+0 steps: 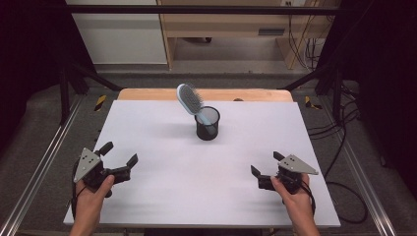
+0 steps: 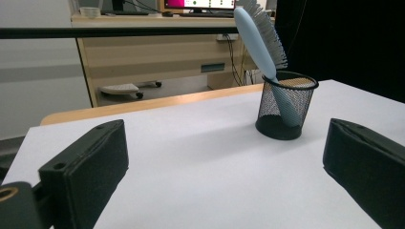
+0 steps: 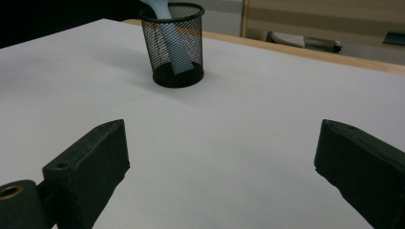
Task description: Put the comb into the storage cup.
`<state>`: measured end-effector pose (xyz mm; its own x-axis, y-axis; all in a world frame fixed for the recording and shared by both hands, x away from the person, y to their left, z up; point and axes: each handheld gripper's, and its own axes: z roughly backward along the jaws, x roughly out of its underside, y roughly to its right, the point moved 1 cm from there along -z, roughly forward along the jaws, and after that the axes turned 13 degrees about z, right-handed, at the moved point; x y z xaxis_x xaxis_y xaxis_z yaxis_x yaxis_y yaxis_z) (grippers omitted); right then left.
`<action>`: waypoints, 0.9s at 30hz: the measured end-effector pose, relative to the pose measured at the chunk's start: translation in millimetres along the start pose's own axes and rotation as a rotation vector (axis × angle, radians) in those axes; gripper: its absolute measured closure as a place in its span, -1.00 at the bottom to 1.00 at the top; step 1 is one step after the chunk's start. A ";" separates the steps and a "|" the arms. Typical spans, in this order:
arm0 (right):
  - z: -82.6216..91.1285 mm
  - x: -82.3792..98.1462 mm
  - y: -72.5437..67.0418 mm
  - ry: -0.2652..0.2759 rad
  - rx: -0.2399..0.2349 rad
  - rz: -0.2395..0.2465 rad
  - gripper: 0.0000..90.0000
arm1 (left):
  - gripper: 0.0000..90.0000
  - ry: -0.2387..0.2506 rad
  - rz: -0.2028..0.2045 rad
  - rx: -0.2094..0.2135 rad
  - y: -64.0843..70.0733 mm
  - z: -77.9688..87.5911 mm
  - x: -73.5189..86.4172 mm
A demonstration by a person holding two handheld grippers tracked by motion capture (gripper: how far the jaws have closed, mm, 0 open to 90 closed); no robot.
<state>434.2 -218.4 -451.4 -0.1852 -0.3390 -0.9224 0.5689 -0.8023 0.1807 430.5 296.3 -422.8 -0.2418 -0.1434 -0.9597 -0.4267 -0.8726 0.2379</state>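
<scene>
- While both claws rest spread wide and empty near the table's front corners, the left claw sits well apart from the right claw.
- Toward the back edge, near its middle, stands a round black wire-mesh cup.
- Inside it leans a pale blue plastic hairbrush, handle down, bristled oval head tilting left.
- Smooth white tabletop lies bare between claws and cup.
- Mesh partly veils the handle; the right claw's view cuts off the head.
</scene>
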 end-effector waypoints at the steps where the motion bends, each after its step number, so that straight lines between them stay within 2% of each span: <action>1: 2.0 0.2 2.1 0.009 0.005 0.001 -0.89 | -0.97 0.000 -0.003 -0.002 -0.9 1.7 1.6; 3: 6.3 1.0 7.2 0.028 0.014 -0.004 -0.89 | -0.97 0.003 -0.006 -0.006 -3.1 5.2 3.0; 10: 21.6 8.5 22.2 0.073 0.054 -0.010 -0.90 | -0.96 0.040 0.021 -0.022 -11.5 18.0 1.6; 15: 29.9 21.6 23.3 0.087 0.060 -0.009 -0.90 | -0.96 0.062 0.062 -0.021 -12.9 22.9 2.2; 21: 34.6 29.0 27.2 0.124 0.077 -0.006 -0.91 | -0.96 0.066 0.052 -0.001 -7.1 23.5 5.7; 27: 31.6 30.2 22.0 0.142 0.060 0.037 -0.91 | -0.96 0.064 0.059 0.016 -3.9 23.0 16.4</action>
<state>415.9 -261.9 -464.6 -0.0472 -0.2996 -0.9529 0.5238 -0.8197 0.2318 408.2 308.1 -436.0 -0.2104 -0.2245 -0.9515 -0.4278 -0.8540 0.2961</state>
